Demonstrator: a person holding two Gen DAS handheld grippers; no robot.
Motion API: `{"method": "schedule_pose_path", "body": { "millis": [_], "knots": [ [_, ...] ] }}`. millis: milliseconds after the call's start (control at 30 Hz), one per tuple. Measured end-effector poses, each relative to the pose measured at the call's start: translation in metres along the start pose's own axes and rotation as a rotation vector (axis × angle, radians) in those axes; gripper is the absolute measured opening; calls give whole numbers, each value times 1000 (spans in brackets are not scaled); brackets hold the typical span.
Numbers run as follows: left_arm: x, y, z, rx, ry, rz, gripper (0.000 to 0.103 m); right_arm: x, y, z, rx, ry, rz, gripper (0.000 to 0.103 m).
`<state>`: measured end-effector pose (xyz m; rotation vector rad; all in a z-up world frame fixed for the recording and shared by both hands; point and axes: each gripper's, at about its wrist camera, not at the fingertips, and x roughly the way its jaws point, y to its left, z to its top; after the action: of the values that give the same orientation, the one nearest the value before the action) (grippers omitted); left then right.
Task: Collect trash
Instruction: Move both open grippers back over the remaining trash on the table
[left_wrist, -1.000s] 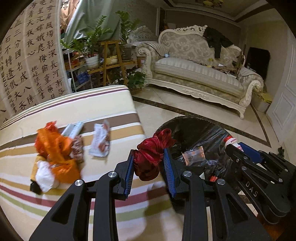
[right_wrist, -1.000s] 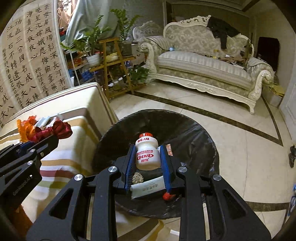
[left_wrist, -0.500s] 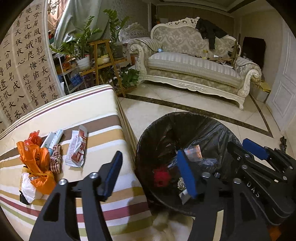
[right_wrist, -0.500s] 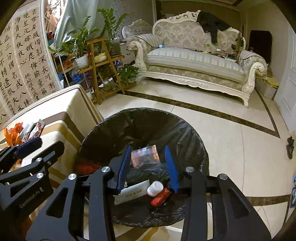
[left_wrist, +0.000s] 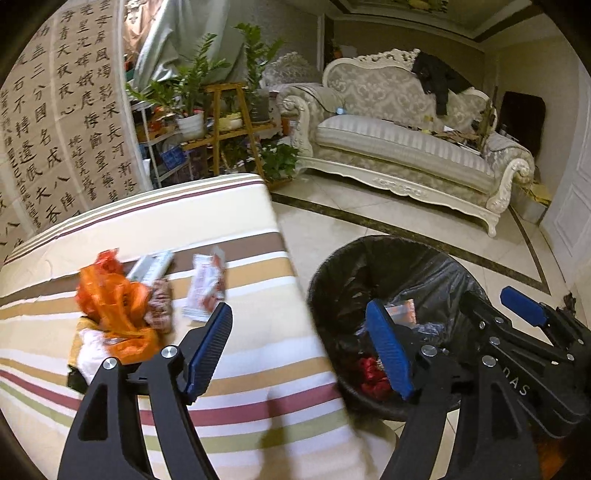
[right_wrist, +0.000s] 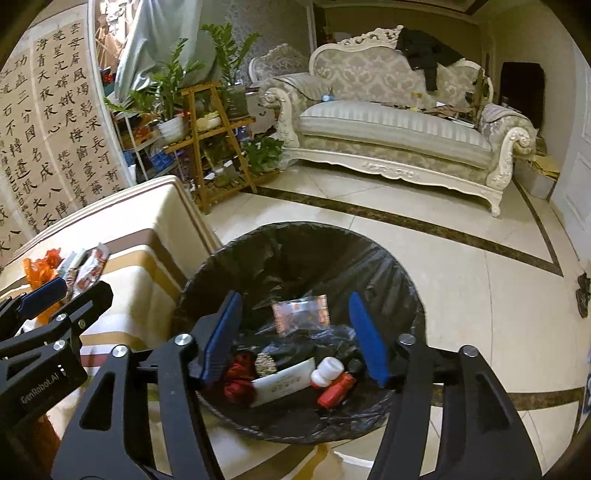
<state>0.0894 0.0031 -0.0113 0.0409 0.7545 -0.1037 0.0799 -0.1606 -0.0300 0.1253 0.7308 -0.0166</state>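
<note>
A bin lined with a black bag (right_wrist: 295, 251) (left_wrist: 373, 254) stands on the floor beside the striped table (left_wrist: 258, 369). Inside lie a red crumpled wrapper (right_wrist: 238, 382) (left_wrist: 371, 373), a white-capped bottle (right_wrist: 330, 373), a white packet (right_wrist: 284, 382) and an orange clear sachet (right_wrist: 301, 314). My right gripper (right_wrist: 295, 336) hangs over the bin, its jaws opening with nothing between them. My left gripper (left_wrist: 299, 349) straddles the table edge and the bin rim, jaws opening and empty. On the table remain an orange plastic bag (left_wrist: 110, 306), a white and red wrapper (left_wrist: 205, 291) and a silver stick packet (left_wrist: 149, 264).
A cream sofa (left_wrist: 399, 147) stands at the far side of the tiled floor (right_wrist: 461, 295). A wooden plant stand (right_wrist: 210, 140) with potted plants is behind the table. A calligraphy screen (left_wrist: 55, 129) lines the left.
Both grippers opened. The red wrapper fell from the left one and the bottle from the right one into the bin. The left gripper has shifted back toward the table.
</note>
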Motion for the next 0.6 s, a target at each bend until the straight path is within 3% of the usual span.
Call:
{"method": "schedule_pose_path", "body": {
  "millis": [600],
  "knots": [
    [-46, 115, -27, -172, -16, 182, 73, -16, 102, -6, -146, 7, 174, 62]
  ]
}}
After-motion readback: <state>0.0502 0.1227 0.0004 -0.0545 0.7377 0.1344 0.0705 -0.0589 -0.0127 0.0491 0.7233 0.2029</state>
